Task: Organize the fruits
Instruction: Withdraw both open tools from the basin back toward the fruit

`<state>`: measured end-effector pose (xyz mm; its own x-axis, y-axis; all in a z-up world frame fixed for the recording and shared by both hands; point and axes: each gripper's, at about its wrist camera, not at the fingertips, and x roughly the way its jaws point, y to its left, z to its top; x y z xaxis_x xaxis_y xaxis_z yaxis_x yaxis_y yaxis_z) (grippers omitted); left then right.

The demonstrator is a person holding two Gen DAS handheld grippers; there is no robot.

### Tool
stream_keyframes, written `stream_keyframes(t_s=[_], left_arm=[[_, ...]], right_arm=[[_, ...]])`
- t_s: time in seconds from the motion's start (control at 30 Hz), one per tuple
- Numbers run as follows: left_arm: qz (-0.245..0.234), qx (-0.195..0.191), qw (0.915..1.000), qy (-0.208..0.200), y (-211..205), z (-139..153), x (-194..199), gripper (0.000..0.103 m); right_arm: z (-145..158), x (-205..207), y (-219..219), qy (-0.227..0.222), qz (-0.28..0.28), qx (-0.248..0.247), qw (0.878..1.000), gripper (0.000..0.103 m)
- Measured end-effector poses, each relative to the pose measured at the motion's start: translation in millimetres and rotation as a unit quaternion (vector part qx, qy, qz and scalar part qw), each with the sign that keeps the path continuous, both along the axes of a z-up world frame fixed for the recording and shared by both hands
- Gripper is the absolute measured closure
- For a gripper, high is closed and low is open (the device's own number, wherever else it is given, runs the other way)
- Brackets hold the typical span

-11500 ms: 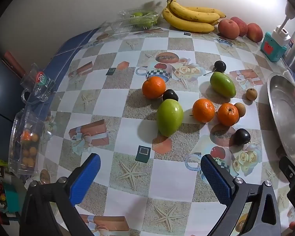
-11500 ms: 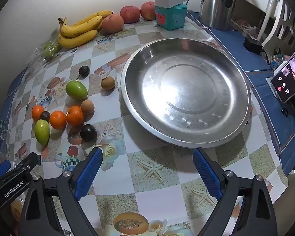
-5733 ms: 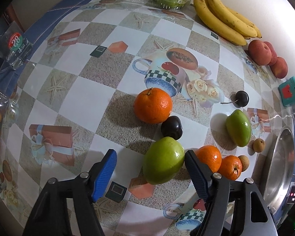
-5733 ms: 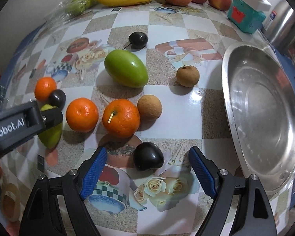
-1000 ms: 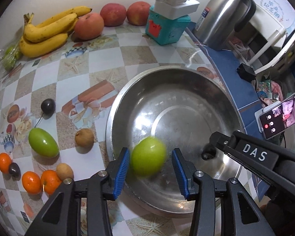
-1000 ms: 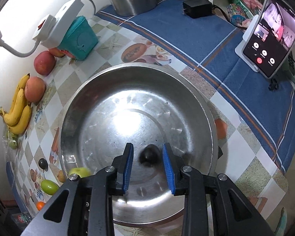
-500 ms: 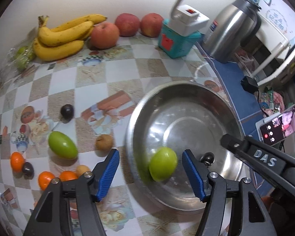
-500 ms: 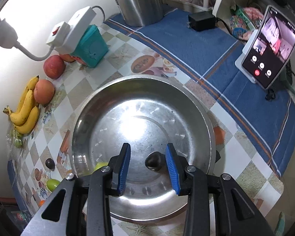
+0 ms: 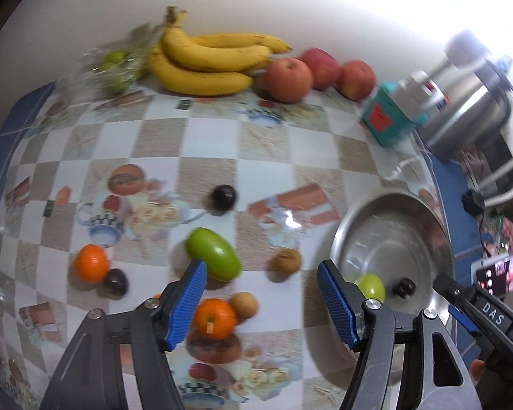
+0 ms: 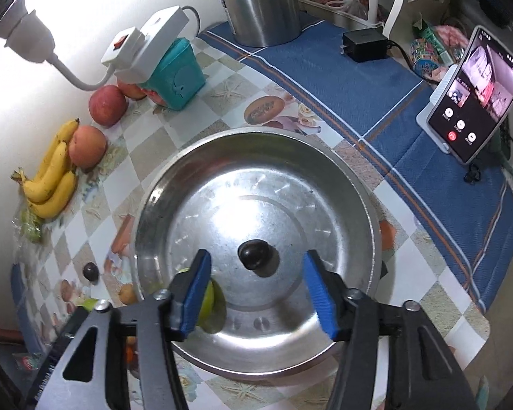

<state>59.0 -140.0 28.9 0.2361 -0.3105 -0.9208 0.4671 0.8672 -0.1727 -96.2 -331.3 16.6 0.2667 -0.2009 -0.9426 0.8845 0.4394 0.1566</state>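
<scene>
Green fruit (image 9: 370,286) released into pan (image 10: 342,184); left claw (image 9: 261,295) wide, empty, beside it.

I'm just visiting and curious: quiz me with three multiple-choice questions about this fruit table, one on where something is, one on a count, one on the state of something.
1. Where is the dark plum seen between the right gripper's fingers?
A. On the bananas
B. In the metal pan
C. On the blue cloth

2. How many fruits lie in the pan?
A. Two
B. Four
C. None

3. What state is the left gripper in?
A. Shut on an orange
B. Shut on a banana
C. Open, holding nothing

Answers:
1. B: the plum rests on the pan's floor, and the opening jaws do not touch it.
2. A: only the plum and a green fruit sit inside.
3. C: its fingers stand apart above the table with nothing pressed between them.
</scene>
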Motion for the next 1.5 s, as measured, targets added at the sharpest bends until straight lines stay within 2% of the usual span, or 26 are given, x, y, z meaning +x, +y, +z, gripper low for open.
stream_keyframes(t_s=[0.17, 0.2, 0.23, 0.3, 0.53, 0.73, 0.93, 1.17, 1.5], left_arm=[[0.029, 0.003, 0.9996, -0.004, 20, 1, 12, 0.027], [0.033, 0.004, 0.9994, -0.004, 22, 2, 12, 0.027], [0.036, 0.005, 0.9993, -0.005, 24, 2, 13, 0.027], [0.040, 0.004, 0.9992, -0.006, 29, 2, 16, 0.026], [0.059, 0.007, 0.9981, -0.017, 42, 8, 21, 0.020], [0.084, 0.030, 0.9951, -0.043, 63, 13, 31, 0.019], [0.111, 0.070, 0.9881, -0.080, 86, 20, 41, 0.018], [0.139, 0.083, 0.9823, -0.094, 117, 27, 48, 0.014], [0.191, 0.076, 0.9751, -0.085, 161, 26, 59, 0.009]], right_arm=[[-1, 1, 1, -0.016, 0.006, 0.012, 1.000, 0.043], [0, 1, 2, -0.017, 0.007, 0.011, 1.000, 0.038], [0, 1, 3, -0.017, 0.008, 0.011, 1.000, 0.026], [1, 3, 5, -0.022, 0.011, 0.006, 1.000, 0.019], [0, 8, 9, -0.017, 0.022, 0.007, 1.000, 0.019], [-1, 12, 15, -0.006, 0.033, -0.003, 0.999, 0.018], [-6, 26, 33, 0.011, 0.064, 0.000, 0.998, 0.018], [-3, 56, 71, -0.012, 0.146, -0.001, 0.989, 0.018], [-10, 96, 132, -0.025, 0.247, 0.006, 0.969, 0.018]])
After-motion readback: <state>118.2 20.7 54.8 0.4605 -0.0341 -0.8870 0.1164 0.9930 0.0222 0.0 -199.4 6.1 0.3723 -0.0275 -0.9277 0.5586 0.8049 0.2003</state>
